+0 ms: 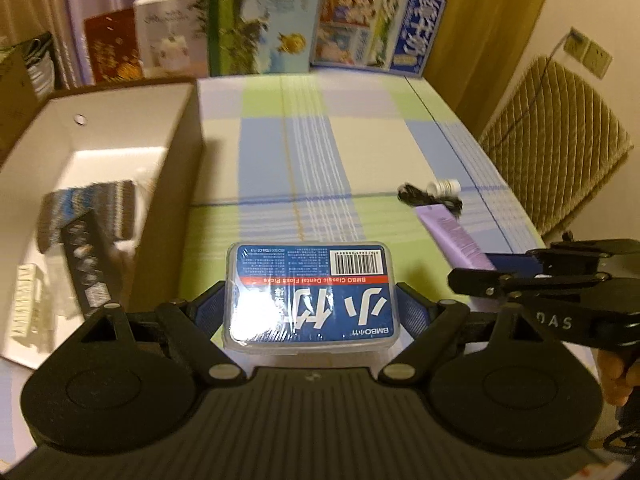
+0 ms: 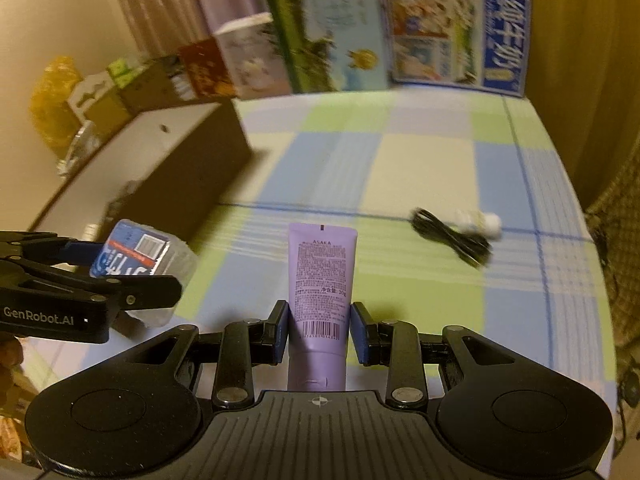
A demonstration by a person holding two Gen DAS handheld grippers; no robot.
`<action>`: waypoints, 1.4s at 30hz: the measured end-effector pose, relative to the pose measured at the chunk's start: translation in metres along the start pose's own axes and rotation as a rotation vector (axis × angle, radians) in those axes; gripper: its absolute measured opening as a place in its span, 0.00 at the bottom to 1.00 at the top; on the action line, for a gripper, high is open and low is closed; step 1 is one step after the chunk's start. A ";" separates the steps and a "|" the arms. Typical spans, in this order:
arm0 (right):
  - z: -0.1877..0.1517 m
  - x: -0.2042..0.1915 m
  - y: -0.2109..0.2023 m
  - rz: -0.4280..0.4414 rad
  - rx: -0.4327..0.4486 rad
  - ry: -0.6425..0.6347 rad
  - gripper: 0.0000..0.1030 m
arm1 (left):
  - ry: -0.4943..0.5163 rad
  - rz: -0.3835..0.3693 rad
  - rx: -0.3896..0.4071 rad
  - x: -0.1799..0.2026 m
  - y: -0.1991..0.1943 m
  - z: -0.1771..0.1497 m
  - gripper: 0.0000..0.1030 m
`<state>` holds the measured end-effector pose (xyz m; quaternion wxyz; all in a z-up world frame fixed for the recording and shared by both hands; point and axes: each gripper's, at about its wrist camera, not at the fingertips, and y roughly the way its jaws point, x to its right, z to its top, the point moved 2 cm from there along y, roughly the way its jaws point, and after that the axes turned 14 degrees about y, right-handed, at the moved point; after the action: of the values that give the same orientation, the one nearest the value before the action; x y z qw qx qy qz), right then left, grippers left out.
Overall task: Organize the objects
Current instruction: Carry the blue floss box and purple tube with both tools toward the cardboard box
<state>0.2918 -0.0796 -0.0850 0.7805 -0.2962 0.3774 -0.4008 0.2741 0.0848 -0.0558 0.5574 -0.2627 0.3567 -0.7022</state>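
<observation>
A: Left wrist view, item one?

B: Left tongs (image 1: 311, 308), clamped on a clear plastic box of dental floss picks with a blue label (image 1: 312, 296), held above the checked blue, green and cream cloth-covered surface (image 1: 288, 152).

A: To its left?

B: Open white cardboard box with brown outer walls (image 1: 176, 184), holding blurred packets. At far right, right tongs (image 1: 494, 266) carrying a lilac plastic tube (image 1: 454, 236); beyond, a coiled black cable (image 1: 430, 198) beside a small white plug (image 1: 444, 187).

A: Right wrist view?

B: Right tongs (image 2: 319, 330), blue pads (image 2: 362, 332) against the sides of the lilac plastic tube (image 2: 319, 280), which stands upright between them, label facing the camera. Left tongs at left edge, closed on the floss box (image 2: 136, 250), near the cardboard box (image 2: 188, 168). Cable (image 2: 452, 236) and plug (image 2: 486, 222) lie touching on the surface (image 2: 420, 160), well apart from the tube. Printed cartons (image 2: 400, 32) stand along the far edge.
</observation>
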 end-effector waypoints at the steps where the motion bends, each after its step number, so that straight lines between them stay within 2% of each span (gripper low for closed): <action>1: 0.001 -0.008 0.000 0.016 0.002 -0.007 0.29 | -0.006 0.005 0.009 -0.004 -0.005 -0.001 0.82; 6: 0.007 -0.050 0.003 0.101 0.004 -0.042 0.29 | -0.044 0.049 0.049 -0.035 -0.034 -0.008 0.82; 14: 0.012 -0.125 0.023 0.228 -0.014 -0.102 0.29 | -0.112 0.149 0.061 -0.098 -0.063 -0.025 0.82; 21: 0.021 -0.177 0.046 0.287 -0.019 -0.127 0.29 | -0.131 0.209 0.063 -0.149 -0.072 -0.031 0.82; 32: 0.056 -0.215 0.092 0.265 0.001 -0.097 0.29 | -0.098 0.214 0.063 -0.215 -0.044 -0.008 0.82; 42: 0.092 -0.219 0.145 0.188 -0.029 -0.061 0.29 | -0.065 0.173 0.020 -0.256 0.017 0.025 0.82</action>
<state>0.3396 0.1936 -0.0692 0.8215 -0.2828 0.3852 -0.3113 0.3649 0.3260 -0.0463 0.6298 -0.2480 0.3527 -0.6461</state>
